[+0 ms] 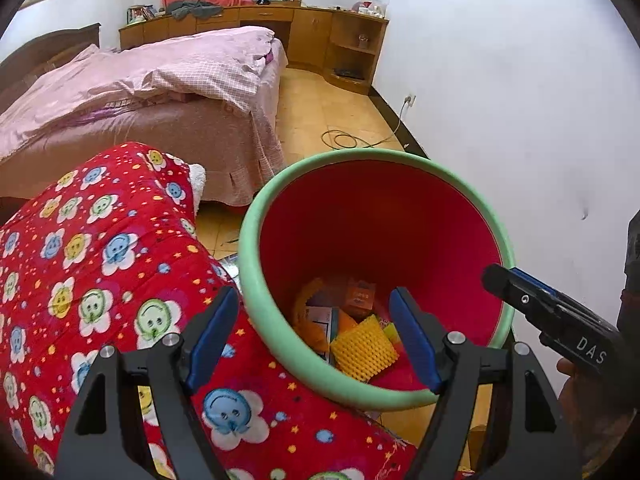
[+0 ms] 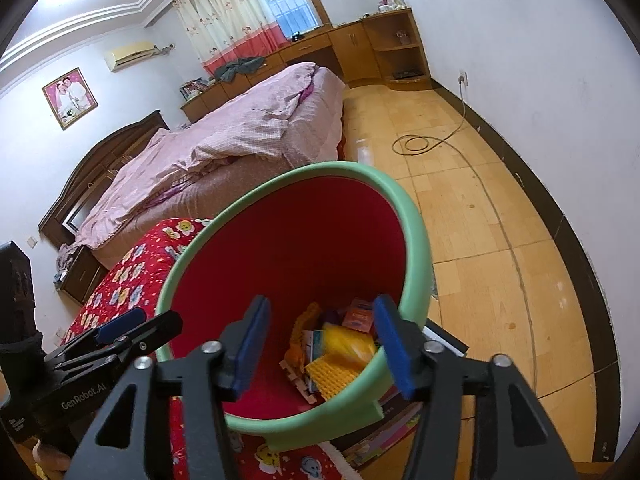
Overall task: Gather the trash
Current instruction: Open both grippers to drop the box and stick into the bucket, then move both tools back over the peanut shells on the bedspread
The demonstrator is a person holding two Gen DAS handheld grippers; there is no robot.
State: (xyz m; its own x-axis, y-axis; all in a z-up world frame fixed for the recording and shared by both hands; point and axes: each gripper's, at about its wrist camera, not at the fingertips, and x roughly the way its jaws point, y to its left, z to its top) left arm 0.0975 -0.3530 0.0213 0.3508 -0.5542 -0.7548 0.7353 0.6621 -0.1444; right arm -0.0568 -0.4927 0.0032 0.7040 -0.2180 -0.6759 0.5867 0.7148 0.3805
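Left gripper (image 1: 314, 334) open and empty, right gripper (image 2: 320, 346) likewise — both over the red bin (image 1: 376, 208), yellow foam sheet (image 1: 364, 348) inside, other trash half-buried, red quilt (image 1: 100, 264) beside.

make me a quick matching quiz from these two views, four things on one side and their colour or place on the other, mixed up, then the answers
Things:
1. bin rim
2. yellow foam net
3. flowered blanket
4. coiled cable

Descriptions:
A. red with smiling flowers, beside the bin
B. pale green
C. on the floor near the wall
D. at the bottom of the bin, among other trash

Pairs: 1-B, 2-D, 3-A, 4-C
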